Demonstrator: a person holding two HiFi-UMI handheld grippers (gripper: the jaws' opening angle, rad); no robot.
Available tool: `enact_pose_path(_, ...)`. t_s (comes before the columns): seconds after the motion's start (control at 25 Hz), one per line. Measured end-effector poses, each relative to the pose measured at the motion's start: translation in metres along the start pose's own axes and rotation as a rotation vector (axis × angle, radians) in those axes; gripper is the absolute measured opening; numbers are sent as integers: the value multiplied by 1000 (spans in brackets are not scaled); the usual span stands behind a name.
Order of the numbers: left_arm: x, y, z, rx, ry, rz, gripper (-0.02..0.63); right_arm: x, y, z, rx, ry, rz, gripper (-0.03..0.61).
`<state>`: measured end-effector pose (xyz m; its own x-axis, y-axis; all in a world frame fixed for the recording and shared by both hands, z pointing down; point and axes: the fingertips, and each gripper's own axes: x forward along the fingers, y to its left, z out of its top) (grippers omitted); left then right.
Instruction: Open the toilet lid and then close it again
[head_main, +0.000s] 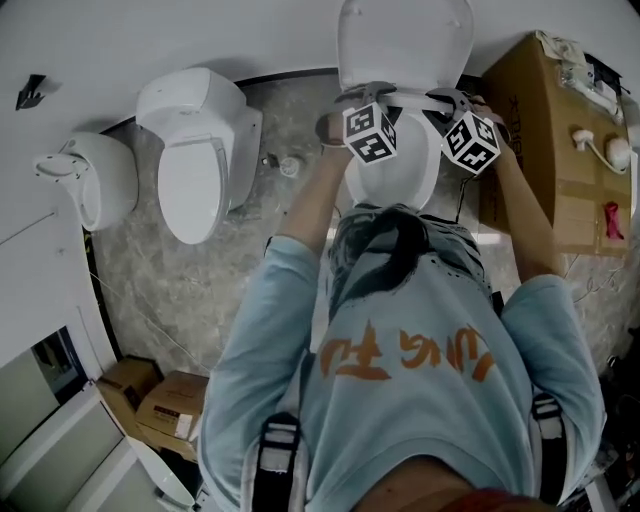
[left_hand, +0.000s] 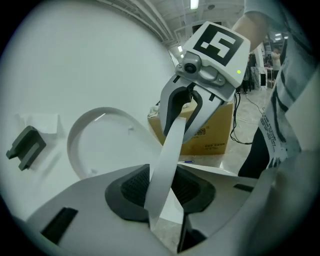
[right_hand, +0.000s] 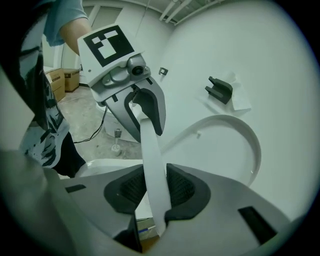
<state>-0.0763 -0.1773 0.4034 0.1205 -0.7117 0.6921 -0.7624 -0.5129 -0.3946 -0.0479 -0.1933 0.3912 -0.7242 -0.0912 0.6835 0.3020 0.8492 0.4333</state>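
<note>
Toilet lid (head_main: 405, 40) stands upright against the wall just beyond both tools. The left tool (left_hand: 162, 197) and right tool (right_hand: 156, 196) are each clamped on one thin white band (left_hand: 170, 145) running between them, apparently the seat ring's front edge rather than the lid. Slim and smooth, that band could slide from the pads and slam onto the bowl (head_main: 395, 175) below the tools, or the wrong part gets closed

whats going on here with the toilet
A person bends over the toilet with a gripper in each hand. The lid stands up against the wall. The left gripper and the right gripper are both shut on one thin white strip running between them. It looks like the front edge of the seat ring, though that is hard to confirm.
</note>
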Motion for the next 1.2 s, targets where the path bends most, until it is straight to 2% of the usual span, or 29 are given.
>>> enact_pose_path(0.16, -13, -49, -17, -18, 71, -40, 133, -7, 50, -4, 20, -25, 17, 135)
enact_pose_path(0.48, -13, -126, -48, -104, 205, -107, 183, -8, 131, -30, 4, -37, 173, 161)
enact_pose_path(0.76, -6, -193, -84, -99, 355, -183, 218, 0, 200, -54, 28, -64, 278, 198)
enact_pose_path(1.04, 9, -249, -115, -115, 459, -276, 253, 14, 254, -82, 38, -74, 349, 229)
enact_pose_path(1.2, 21, -276, -135, -119, 492, -318, 259, 27, 281, -97, 83, -88, 384, 233)
